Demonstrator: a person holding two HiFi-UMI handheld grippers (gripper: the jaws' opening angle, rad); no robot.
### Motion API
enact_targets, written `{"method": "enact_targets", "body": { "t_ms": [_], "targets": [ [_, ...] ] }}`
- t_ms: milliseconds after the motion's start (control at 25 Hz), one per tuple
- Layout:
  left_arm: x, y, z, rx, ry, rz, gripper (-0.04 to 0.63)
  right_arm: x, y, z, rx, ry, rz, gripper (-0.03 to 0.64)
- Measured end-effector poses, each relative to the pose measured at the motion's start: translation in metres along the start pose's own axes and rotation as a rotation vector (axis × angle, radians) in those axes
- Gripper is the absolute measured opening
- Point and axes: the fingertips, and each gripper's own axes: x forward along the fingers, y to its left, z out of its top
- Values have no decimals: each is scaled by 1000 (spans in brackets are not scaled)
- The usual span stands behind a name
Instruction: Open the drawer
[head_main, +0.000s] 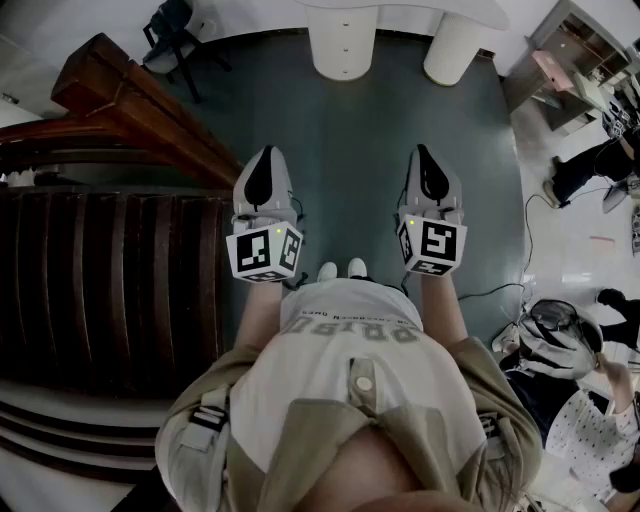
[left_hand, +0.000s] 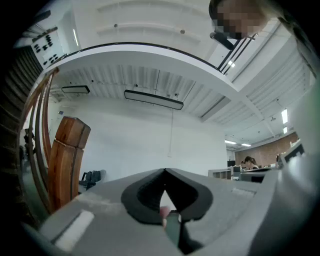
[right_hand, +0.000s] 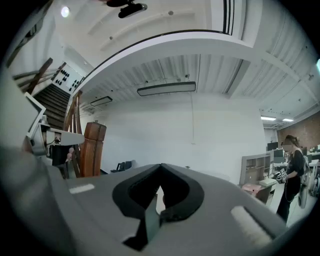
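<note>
A white cabinet (head_main: 344, 40) with three small knobs down its front stands across the floor, at the top of the head view. Both grippers are held side by side at waist height, pointing level toward it and well short of it. My left gripper (head_main: 266, 155) has its jaws pressed together with nothing between them, and its own view (left_hand: 164, 170) shows the same. My right gripper (head_main: 423, 152) is likewise shut and empty, as its own view (right_hand: 160, 165) also shows. Each gripper's body hides the cabinet in that gripper's view.
A dark wooden staircase (head_main: 100, 280) with a handrail (head_main: 130, 100) and newel post (left_hand: 67, 160) fills the left. A second white unit (head_main: 455, 45) stands beside the cabinet. A chair (head_main: 170, 35) is at the far left. People (head_main: 600, 165) and cables are at the right.
</note>
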Motion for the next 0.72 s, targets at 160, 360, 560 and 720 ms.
{"method": "enact_targets", "body": {
  "t_ms": [160, 360, 560, 720],
  "targets": [
    [3, 2, -4, 4, 12, 0, 6, 4, 2, -3, -7, 3, 4, -2],
    [7, 1, -7, 12, 29, -8, 6, 8, 4, -4, -9, 12, 10, -2],
    [11, 3, -10, 15, 38, -9, 6, 13, 6, -9, -22, 27, 19, -2],
    [15, 2, -12, 18, 44, -9, 6, 14, 6, -11, -17, 28, 30, -2]
  ]
}}
